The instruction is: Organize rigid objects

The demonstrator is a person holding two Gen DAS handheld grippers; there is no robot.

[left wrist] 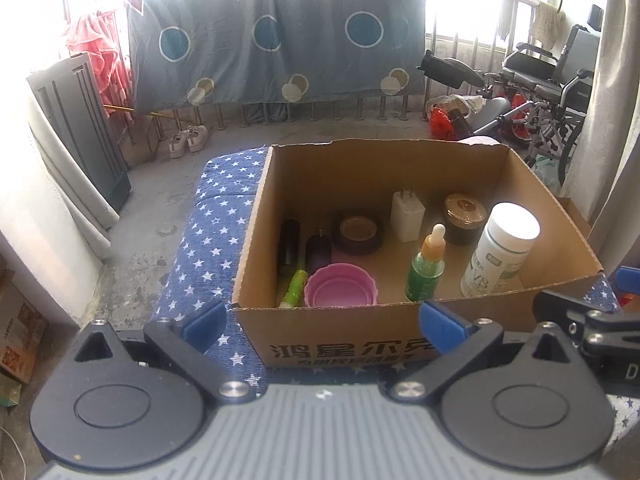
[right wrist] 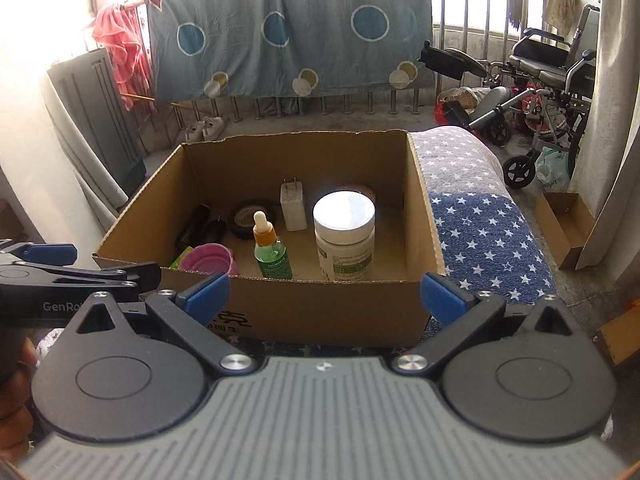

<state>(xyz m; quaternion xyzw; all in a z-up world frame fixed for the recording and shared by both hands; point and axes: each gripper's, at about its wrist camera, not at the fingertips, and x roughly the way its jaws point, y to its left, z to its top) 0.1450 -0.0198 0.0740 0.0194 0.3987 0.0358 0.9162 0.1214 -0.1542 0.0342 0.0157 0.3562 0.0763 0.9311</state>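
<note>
Bottles, jars and a pink cup (left wrist: 340, 289) stand inside the cardboard box (left wrist: 332, 340) on the starred cloth; both grippers, left (left wrist: 322, 318) and right (right wrist: 324, 292), gape empty before its near wall, so each should clear that rim before reaching in.

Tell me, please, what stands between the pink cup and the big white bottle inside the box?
The green dropper bottle stands upright between the pink cup and the white bottle; both wrist views show it.

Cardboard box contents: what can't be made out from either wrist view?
- Gold-lidded jar: in right wrist view almost wholly hidden behind white bottle.
- Yellow-green tube: lower end cut by box front wall.
- Dark bottles: shadowed, labels unreadable.
- White bottle label: too small to read fully.
</note>
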